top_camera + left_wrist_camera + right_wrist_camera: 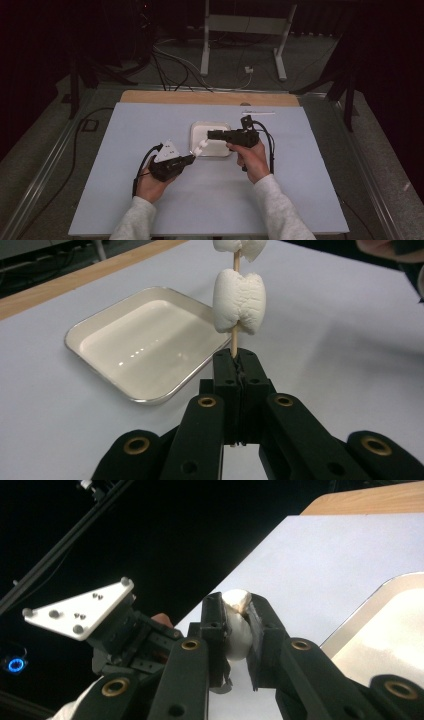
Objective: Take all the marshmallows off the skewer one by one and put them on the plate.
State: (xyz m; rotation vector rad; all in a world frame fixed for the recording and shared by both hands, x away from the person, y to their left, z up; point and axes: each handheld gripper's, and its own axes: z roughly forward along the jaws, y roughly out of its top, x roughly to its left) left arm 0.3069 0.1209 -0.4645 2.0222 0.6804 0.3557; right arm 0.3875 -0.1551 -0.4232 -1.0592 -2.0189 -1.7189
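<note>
A thin wooden skewer [234,342] carries two white marshmallows, the lower marshmallow [240,300] a short way above my left gripper [235,360], which is shut on the stick's bottom end. The upper marshmallow [239,247] is cut off by the frame's top. In the right gripper view my right gripper [235,615] is shut on a marshmallow [236,630], squeezing it between both jaws. From above, the left gripper [191,158] points up and right, the skewer's marshmallows [200,148] lean over the tray's left edge, and the right gripper [210,135] reaches in from the right.
A shallow white metal tray [225,125] with nothing in it lies on the pale sheet [150,200] at mid-table, its rim [105,372] to the left of the skewer. A wooden strip [150,96] edges the far side. Cables and stand legs lie on the floor beyond.
</note>
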